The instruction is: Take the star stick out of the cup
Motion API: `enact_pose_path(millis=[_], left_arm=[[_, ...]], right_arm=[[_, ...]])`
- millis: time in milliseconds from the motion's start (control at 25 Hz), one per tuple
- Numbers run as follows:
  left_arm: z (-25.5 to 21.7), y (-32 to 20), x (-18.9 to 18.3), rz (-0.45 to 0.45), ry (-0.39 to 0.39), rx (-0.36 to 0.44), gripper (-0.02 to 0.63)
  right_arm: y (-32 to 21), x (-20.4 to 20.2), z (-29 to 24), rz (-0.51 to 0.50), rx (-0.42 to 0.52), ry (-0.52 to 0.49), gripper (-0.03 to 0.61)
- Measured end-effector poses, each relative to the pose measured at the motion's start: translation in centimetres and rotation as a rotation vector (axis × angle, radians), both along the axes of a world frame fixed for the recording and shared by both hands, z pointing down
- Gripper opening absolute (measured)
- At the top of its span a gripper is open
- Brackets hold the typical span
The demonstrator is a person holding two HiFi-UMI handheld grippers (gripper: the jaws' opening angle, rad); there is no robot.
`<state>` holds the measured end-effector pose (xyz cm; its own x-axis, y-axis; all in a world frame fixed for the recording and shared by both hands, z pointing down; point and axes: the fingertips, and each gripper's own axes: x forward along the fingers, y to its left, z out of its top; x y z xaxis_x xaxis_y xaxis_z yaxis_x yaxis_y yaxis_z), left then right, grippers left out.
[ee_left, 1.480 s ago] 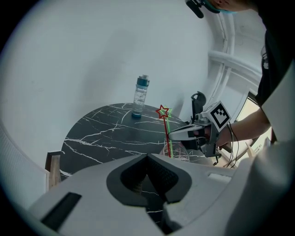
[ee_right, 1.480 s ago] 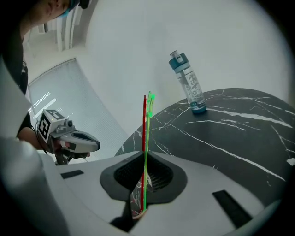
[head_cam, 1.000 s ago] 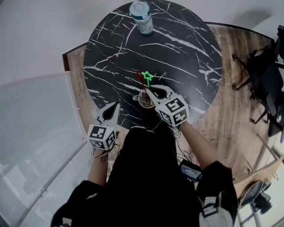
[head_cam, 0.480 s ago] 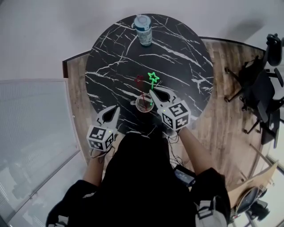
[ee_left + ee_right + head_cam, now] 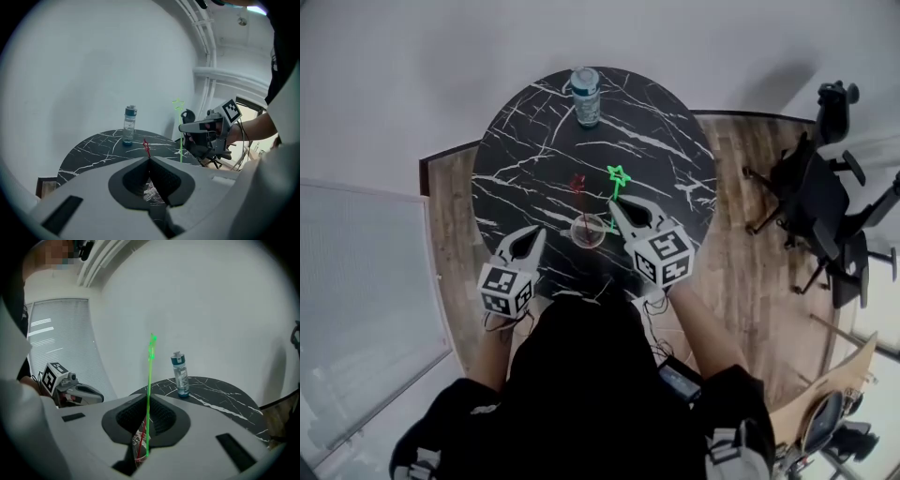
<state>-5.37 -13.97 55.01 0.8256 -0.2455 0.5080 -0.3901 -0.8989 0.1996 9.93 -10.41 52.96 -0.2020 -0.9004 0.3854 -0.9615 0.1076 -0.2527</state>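
A clear cup stands near the front of the round black marble table, with a red stick in it. My right gripper is shut on the thin green star stick, just right of the cup. The star rises above the jaws and the shaft runs down between them toward the cup. I cannot tell whether its lower end is still inside. My left gripper is shut on nothing, left of the cup. From it I see the right gripper holding the stick.
A water bottle stands at the table's far edge. Black office chairs sit on the wooden floor to the right. A glass partition is at the left and a white wall lies behind the table.
The right gripper has risen with the green star stick, and the star now sits further right of the cup. The left gripper has barely moved. The head camera has pulled back.
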Motion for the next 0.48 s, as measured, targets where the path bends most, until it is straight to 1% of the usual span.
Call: enact_pose_path(millis=[160, 360, 480], left_arm=[[-0.5, 0.1, 0.7, 0.028, 0.024, 0.007, 0.000], [0.7, 1.7, 2.4, 0.079, 0.033, -0.028, 0.000], [1.1, 2.7, 3.3, 0.114, 0.029, -0.038, 0.000]], right_arm=[[2.0, 0.5, -0.5, 0.047, -0.023, 0.038, 0.011], [6.2, 1.0, 0.1, 0.103, -0.079, 0.053, 0.009], [8.2, 1.6, 0.8, 0.137, -0.098, 0.054, 0.011]])
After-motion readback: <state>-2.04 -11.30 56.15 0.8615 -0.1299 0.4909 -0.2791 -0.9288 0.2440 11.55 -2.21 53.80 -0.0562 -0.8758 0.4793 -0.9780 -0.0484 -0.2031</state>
